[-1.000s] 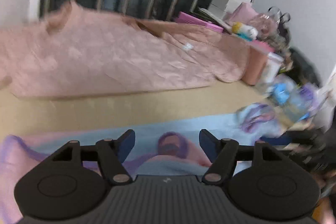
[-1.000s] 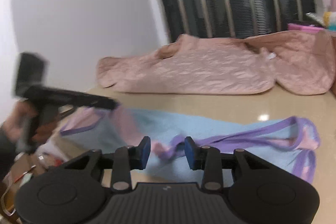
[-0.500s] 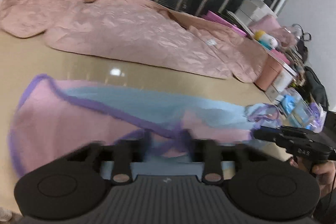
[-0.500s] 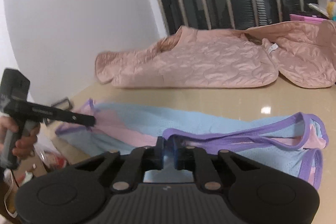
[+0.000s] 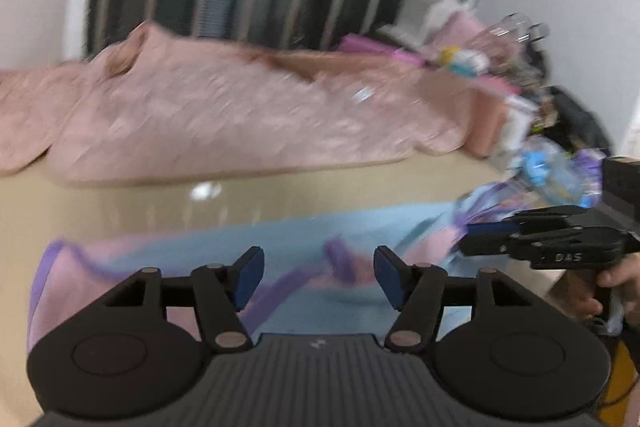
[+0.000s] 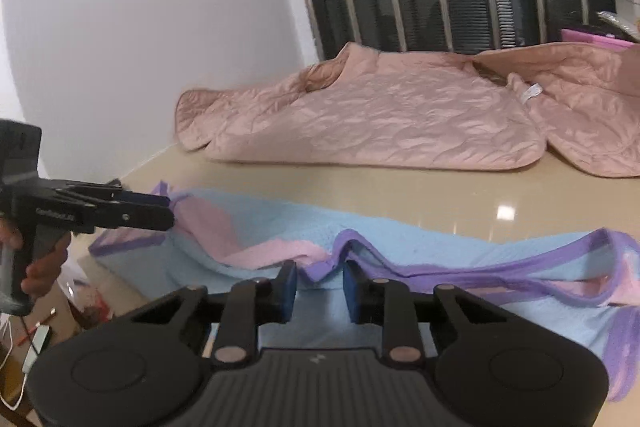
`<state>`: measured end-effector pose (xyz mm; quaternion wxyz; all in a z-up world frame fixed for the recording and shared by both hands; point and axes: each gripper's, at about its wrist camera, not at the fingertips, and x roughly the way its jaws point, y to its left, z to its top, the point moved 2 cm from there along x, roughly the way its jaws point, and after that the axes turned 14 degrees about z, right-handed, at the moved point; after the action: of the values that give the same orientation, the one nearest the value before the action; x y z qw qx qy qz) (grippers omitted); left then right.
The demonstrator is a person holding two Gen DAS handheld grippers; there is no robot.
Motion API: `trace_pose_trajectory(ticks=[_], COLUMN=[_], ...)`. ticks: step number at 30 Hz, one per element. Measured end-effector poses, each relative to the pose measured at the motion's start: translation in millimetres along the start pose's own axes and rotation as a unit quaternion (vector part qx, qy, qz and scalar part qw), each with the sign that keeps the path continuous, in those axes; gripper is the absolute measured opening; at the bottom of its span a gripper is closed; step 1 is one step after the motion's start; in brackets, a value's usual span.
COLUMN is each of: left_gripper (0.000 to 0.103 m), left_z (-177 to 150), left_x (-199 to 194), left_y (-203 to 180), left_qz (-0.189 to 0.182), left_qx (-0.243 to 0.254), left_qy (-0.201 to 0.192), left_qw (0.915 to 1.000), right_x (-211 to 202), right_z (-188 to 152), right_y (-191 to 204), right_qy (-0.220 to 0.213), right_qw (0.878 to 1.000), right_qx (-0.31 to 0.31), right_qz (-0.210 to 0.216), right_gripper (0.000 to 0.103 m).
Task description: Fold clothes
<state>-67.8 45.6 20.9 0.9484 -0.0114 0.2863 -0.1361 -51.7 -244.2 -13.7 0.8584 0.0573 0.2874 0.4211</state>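
Blue, pink and purple-edged, the towelling garment (image 6: 400,239) is lying stretched in a long rumpled band across the beige table (image 6: 400,187), its purple binding rising in a small ridge near the middle. The right gripper (image 6: 319,289) is hovering over that ridge, jaws narrow and opening, pads clear of cloth. The left gripper (image 5: 319,277) is spreading wider above the garment's other end, gripping nothing. Beyond, a quilted pink jacket (image 6: 380,115) is lying flat.
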Motion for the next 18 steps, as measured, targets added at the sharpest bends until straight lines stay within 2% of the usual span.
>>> trace_pose_trajectory(ticks=[1,3,7,9,11,12,13,14,15,16,17,18], left_gripper=[0.066,0.067,0.063,0.051,0.018,0.012,0.011,0.009,0.009,0.009,0.009,0.009], left_z=[1,0,-2,-1,-2,-4,-5,-6,-6,-6,-6,-6], left_x=[2,8,21,19,19,19,18,18,15,12,7,1], left_y=[2,6,8,5,0,-2,-4,-5,-6,-7,-8,-9], left_qz=[-0.022,-0.065,-0.079,-0.088,-0.088,-0.083,-0.073,-0.062,-0.056,-0.051,-0.051,-0.051], left_qx=[0.004,0.011,0.046,0.061,0.078,0.087,0.088,0.089,0.087,0.085,0.082,0.079], left_qy=[0.002,0.013,0.039,0.043,0.055,0.06,0.059,0.058,0.058,0.058,0.052,0.047], left_qw=[0.9997,0.9978,0.995,0.9933,0.9915,0.991,0.9917,0.9924,0.9929,0.9934,0.994,0.9945], right_x=[-5,-16,-19,-11,-1,4,9,13,15,16,12,8], right_z=[0,-1,-5,-5,-4,-3,-2,-1,-1,0,0,0], right_y=[1,2,6,6,3,0,-3,-5,-7,-8,-7,-7], right_qy=[0.0,0.001,0.036,0.047,0.054,0.054,0.055,0.053,0.051,0.047,0.044,0.04], right_qw=[1.0,1.0,0.996,0.994,0.994,0.995,0.995,0.996,0.996,0.996,0.996,0.996], right_qx=[-0.007,-0.021,-0.07,-0.086,-0.09,-0.082,-0.074,-0.069,-0.065,-0.064,-0.068,-0.073], right_qz=[0.005,0.016,0.036,0.041,0.033,0.029,0.025,0.029,0.033,0.032,0.03,0.026], right_gripper=[0.026,0.037,0.041,0.041,0.041,0.038,0.038,0.033,0.021,0.014,0.009,0.009])
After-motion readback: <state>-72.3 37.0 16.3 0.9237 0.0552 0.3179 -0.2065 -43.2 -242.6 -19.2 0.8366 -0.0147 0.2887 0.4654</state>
